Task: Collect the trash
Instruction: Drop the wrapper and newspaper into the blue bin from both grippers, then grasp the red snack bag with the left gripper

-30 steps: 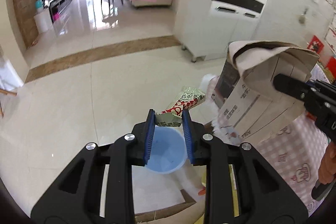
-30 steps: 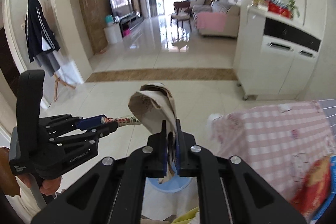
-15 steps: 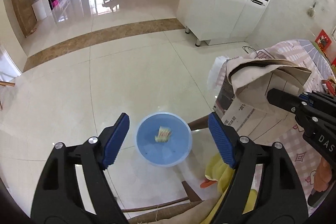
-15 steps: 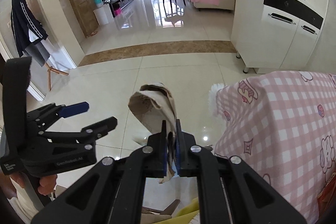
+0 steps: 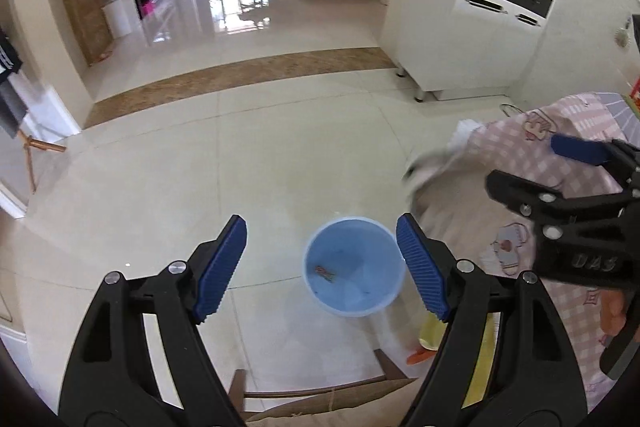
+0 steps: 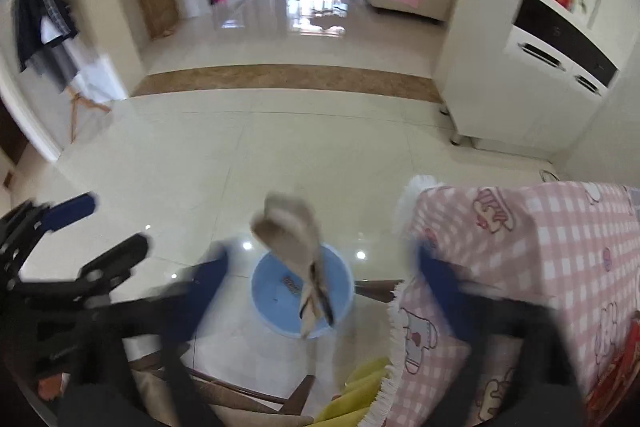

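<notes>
One round pale-blue plastic bucket [image 5: 354, 267] stands on the glossy tiled floor [image 5: 240, 167] at lower centre, one small wrapper scrap [image 5: 325, 271] inside. One crumpled brown cardboard piece [image 6: 298, 247] hangs loose above it between the right gripper [image 6: 320, 275]'s just-opened wide jaws. The left gripper [image 5: 320, 267]'s jaws stand wide, empty.

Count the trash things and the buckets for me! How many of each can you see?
Blue bucket: 1
Small wrapper lying inside the bucket: 1
Crumpled brown carton in the air above the bucket, touching neither gripper's fingers: 1
Total: 3
</notes>
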`<act>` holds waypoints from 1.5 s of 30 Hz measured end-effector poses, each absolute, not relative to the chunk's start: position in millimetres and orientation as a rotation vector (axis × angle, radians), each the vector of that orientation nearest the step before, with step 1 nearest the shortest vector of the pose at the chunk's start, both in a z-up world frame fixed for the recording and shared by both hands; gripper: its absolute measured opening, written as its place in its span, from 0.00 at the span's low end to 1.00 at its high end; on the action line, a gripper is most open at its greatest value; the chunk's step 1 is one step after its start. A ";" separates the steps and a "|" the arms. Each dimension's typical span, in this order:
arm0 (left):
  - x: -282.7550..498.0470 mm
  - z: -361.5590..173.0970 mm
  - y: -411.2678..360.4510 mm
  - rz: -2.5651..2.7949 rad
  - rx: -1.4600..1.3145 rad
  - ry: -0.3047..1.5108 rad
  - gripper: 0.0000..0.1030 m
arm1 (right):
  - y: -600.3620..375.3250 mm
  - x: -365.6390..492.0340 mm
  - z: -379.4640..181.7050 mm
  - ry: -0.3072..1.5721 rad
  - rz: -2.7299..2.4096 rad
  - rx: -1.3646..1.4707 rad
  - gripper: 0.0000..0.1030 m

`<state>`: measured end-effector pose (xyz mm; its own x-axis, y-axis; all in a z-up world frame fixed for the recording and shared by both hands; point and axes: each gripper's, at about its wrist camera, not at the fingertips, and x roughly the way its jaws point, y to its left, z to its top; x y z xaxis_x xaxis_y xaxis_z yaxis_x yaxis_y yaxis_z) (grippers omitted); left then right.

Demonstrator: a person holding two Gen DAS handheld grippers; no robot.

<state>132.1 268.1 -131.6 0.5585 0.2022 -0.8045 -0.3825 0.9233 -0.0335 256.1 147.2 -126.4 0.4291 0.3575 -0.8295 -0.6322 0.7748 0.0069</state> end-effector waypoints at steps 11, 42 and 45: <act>126.8 -101.6 251.7 0.352 -0.165 0.845 0.74 | 110.0 254.3 -113.8 0.945 0.628 -0.277 0.94; 149.7 -29.3 3.5 -0.204 0.089 0.703 0.77 | -206.4 174.8 -2.2 0.621 0.095 -0.040 0.94; 152.0 -35.6 -25.5 -0.277 0.103 0.729 0.77 | -235.7 162.0 -7.1 0.630 0.033 -0.028 0.94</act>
<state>152.0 -25.5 -35.6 0.7112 -0.2137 -0.6698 0.2847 0.9586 -0.0035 162.0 -235.7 -7.1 0.8073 0.0224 -0.5898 -0.0397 0.9991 -0.0164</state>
